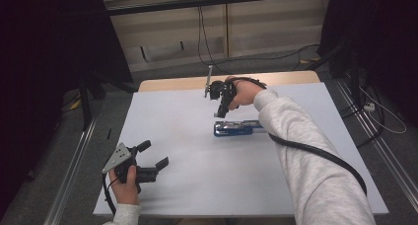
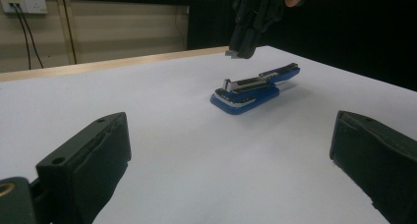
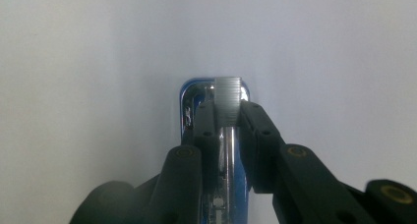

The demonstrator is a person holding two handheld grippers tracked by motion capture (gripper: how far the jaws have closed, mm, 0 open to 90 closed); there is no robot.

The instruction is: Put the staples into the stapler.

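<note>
A strip of staples is pinched in the right claw above the blue stapler, laid lengthwise across the surface, its open front end pointed left; the left claw is held spread.

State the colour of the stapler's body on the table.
Blue, with silver metal along its open top; the stapler shows best in the left gripper view.
</note>
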